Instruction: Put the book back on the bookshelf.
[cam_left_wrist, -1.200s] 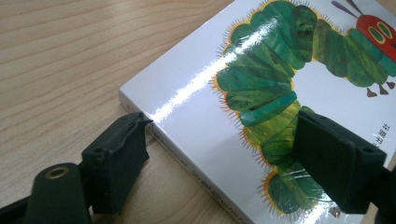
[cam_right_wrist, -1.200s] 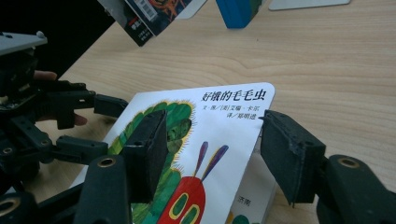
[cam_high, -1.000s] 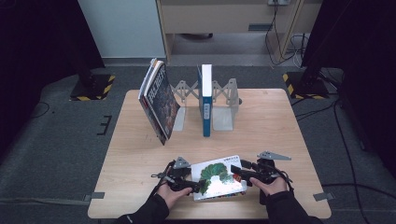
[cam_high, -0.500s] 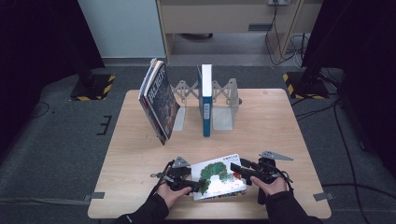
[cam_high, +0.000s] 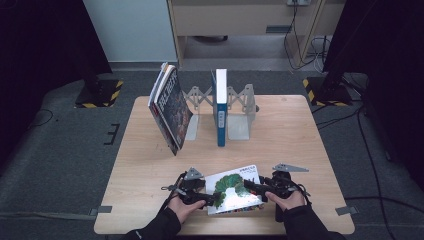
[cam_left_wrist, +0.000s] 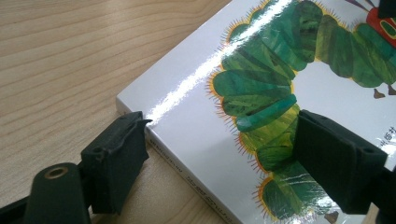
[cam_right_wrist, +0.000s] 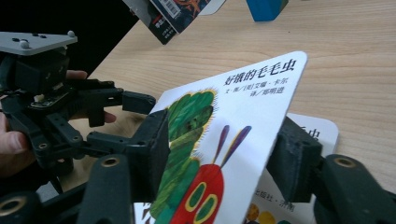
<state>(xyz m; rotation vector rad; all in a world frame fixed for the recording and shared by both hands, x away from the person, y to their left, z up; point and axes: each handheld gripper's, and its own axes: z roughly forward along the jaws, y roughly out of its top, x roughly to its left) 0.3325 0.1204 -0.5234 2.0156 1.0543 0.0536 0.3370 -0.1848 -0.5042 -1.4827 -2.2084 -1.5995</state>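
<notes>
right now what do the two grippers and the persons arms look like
Both the left gripper and the right gripper are black, built from jointed bars with round pivot holes, and end in two blocky black jaws with matte pads. Each carries a grey three-cornered plate on top, dotted with small knobs. Thin black cables trail from them. The person wears dark sleeves down to the wrists.

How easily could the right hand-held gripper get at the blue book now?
Probably not at once: the right hand-held gripper holds up the caterpillar book by its cover, and its jaws have just been closing. The table between it and the blue book looks bare, so once freed it likely could.
</notes>
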